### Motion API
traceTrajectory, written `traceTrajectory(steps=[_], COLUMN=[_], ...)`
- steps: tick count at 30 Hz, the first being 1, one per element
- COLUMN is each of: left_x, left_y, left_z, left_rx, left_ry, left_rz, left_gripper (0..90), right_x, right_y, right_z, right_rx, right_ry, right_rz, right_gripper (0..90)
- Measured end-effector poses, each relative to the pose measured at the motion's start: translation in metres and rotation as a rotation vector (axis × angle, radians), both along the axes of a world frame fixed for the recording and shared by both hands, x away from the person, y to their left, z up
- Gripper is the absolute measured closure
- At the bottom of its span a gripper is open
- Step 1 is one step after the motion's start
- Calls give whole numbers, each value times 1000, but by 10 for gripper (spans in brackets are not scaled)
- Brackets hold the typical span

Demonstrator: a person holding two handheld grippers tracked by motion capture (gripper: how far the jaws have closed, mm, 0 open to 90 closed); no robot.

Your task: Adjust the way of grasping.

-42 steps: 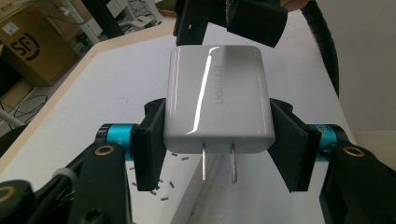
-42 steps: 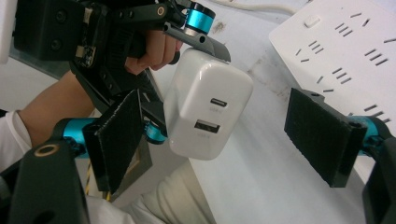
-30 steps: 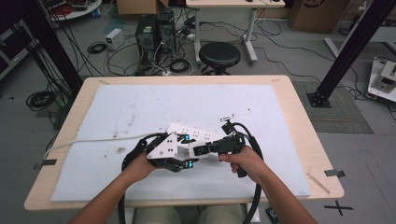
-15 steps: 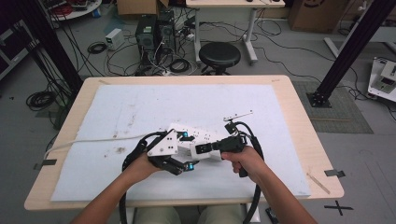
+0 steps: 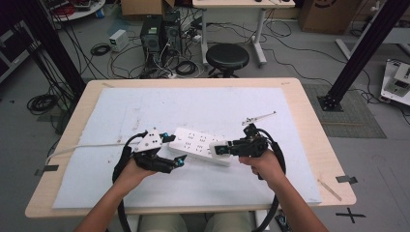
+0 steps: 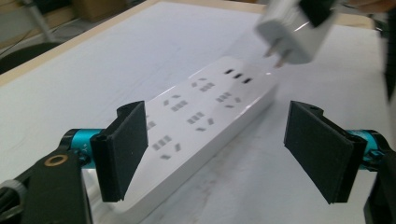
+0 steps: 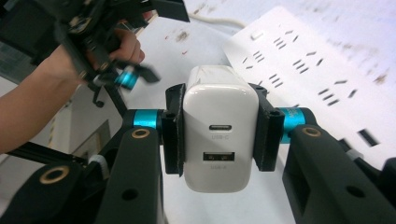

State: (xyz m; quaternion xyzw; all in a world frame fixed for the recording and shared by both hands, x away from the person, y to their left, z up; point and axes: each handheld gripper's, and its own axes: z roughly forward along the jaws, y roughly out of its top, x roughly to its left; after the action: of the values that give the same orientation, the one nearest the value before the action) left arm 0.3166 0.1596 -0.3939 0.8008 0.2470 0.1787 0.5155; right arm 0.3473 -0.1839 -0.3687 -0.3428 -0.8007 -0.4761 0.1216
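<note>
A white power strip (image 5: 198, 144) lies flat on the white mat, its sockets facing up. My right gripper (image 5: 218, 149) is shut on a white charger (image 7: 219, 135), which hangs just above the strip's right end (image 7: 317, 79). Its USB ports face the right gripper view and its prongs (image 6: 275, 53) point down at the strip. My left gripper (image 5: 180, 162) is at the strip's left end. Its jaws have just been opening and now stand wide (image 6: 219, 144), with the strip (image 6: 201, 116) running between them and no pad pressing on it.
The strip's white cord (image 5: 87, 147) trails off the table's left edge. A thin stick (image 5: 258, 117) lies on the mat behind the right hand, and another (image 5: 329, 188) lies near the table's right front corner. A stool and cables sit on the floor beyond the table (image 5: 193, 83).
The two grippers were close together over the strip and have parted. The left has drawn back leftward with open jaws. The right has shifted slightly right with the charger in it.
</note>
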Motion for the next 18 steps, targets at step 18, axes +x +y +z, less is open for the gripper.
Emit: traceTrajectory(steps=[18], left_x=[-4], left_y=[32], left_z=[-5], left_rx=[-48], left_ry=[1], left_rz=[222], left_gripper=[217], right_x=[-9], right_y=[-34], right_z=[9], right_rx=[-194], right_ry=[-169], right_rz=[-35], right_gripper=[633])
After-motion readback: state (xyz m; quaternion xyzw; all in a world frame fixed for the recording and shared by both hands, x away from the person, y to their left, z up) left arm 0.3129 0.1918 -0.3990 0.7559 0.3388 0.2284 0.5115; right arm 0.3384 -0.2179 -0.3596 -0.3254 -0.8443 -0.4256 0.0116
